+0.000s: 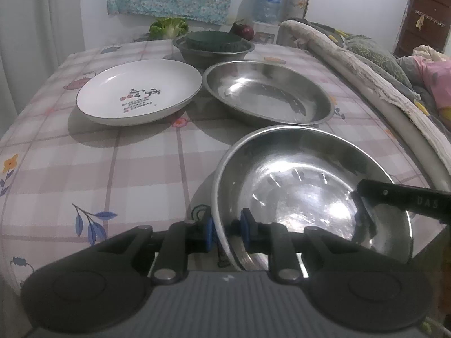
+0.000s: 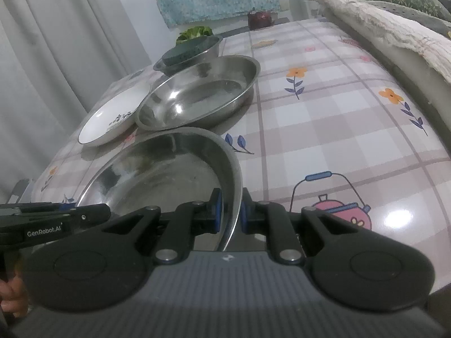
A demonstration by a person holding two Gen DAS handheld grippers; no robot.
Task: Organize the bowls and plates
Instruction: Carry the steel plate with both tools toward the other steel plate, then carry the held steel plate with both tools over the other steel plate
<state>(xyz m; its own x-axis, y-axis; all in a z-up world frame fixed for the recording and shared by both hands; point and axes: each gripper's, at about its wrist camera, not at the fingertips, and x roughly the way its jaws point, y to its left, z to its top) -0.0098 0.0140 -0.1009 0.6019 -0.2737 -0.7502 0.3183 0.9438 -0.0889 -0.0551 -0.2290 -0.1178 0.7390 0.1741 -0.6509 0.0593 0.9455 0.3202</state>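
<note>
- Checked plastic cloth with flower and kettle prints covers the bench; pale curtain on the left, patterned blue fabric hanging on the far wall.
- Near steel plate, close to the bench's front edge, held at two opposite points of its rim.
- Left gripper: fingers nearly closed, blue pads clamped on the plate's left rim, one pad inside, one outside.
- Right gripper: fingers nearly closed, pinching the plate's right rim the same way; its black finger shows inside the plate in the left wrist view.
- Whether the plate rests on the cloth or is lifted off it: cannot tell.
- Second steel plate lies just behind the near one.
- White plate with a small printed motif sits left of that, rims close.
- Steel bowl at the back holds a dark green bowl.
- Green leafy vegetable behind the bowls.
- Rolled bedding along the right side.
</note>
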